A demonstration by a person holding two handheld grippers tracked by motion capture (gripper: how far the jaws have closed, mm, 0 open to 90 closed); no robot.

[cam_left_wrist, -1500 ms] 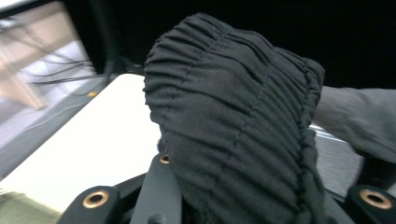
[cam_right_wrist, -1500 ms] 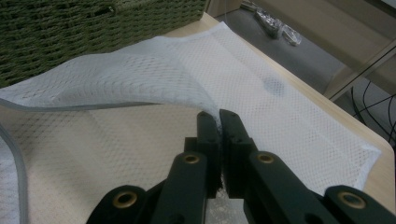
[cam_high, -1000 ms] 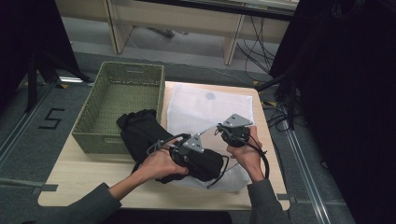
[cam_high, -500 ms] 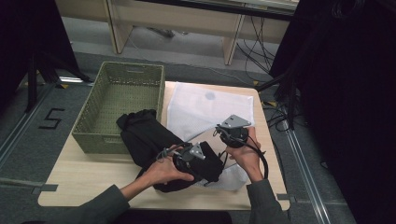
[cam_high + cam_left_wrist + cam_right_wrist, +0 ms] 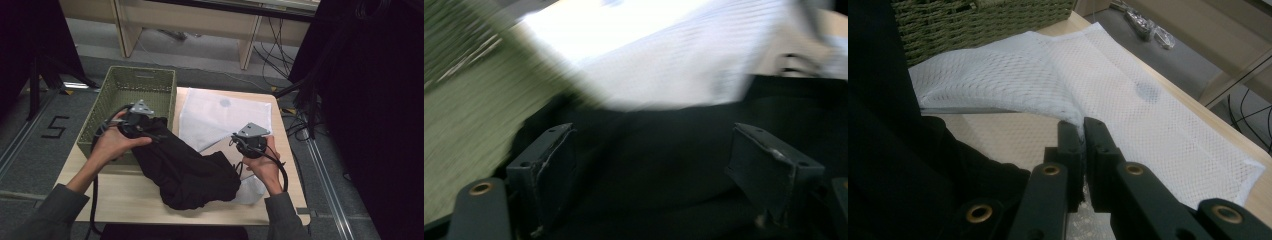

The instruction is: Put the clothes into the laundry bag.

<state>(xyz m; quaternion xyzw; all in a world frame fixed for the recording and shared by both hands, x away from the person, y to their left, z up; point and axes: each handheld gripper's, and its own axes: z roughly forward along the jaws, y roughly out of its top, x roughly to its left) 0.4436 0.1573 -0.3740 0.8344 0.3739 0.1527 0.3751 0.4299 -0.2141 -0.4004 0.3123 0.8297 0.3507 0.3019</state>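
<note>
By the woven green basket (image 5: 150,82), the left gripper (image 5: 142,121) has just spread its jaws over the crumpled black cloth garment (image 5: 187,172), seemingly gripping nothing; the right gripper (image 5: 1082,131) pinches the white mesh bag (image 5: 1128,100).

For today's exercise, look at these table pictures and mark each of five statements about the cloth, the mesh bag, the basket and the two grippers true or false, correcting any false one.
1. The right gripper is shut on the edge of the white mesh laundry bag. True.
2. The black fabric garment lies wholly inside the green woven basket. False: it lies on the light wooden table, beside the basket.
3. The left gripper has its jaws apart, with black fabric between them. True; they have just been opening.
4. The mesh bag is red. False: it is white.
5. The basket sits at the table's right end. False: it is at the left.
</note>
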